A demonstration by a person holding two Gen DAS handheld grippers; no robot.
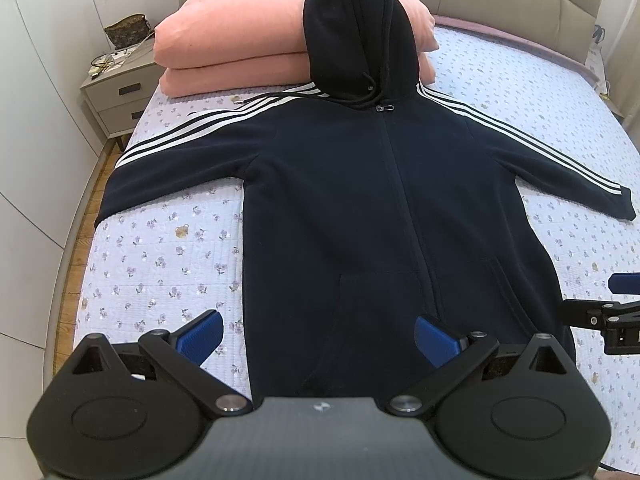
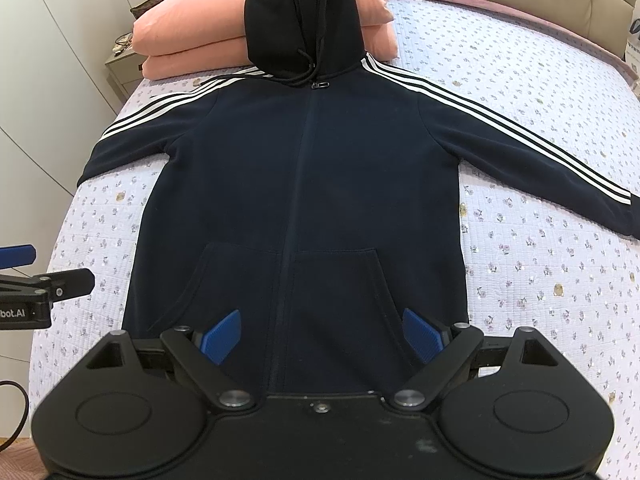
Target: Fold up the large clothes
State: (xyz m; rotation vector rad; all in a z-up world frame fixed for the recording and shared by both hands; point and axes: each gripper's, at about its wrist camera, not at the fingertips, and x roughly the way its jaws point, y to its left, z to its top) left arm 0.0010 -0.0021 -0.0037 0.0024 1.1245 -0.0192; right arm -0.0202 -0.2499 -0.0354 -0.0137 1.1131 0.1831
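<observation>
1. The navy zip hoodie (image 1: 360,184) is lying flat on the floral quilt (image 1: 160,264), at 12 o'clock of both tongs.
2. The left gripper (image 1: 318,336) and right gripper (image 2: 322,334) are gaping wide above the hem, holding nothing.
3. Bare quilt is flanking both sleeves; the hood (image 2: 304,20) is leaning on pink pillows (image 1: 232,40).
4. Only the left view is showing the nightstand (image 1: 116,96) in full.
</observation>
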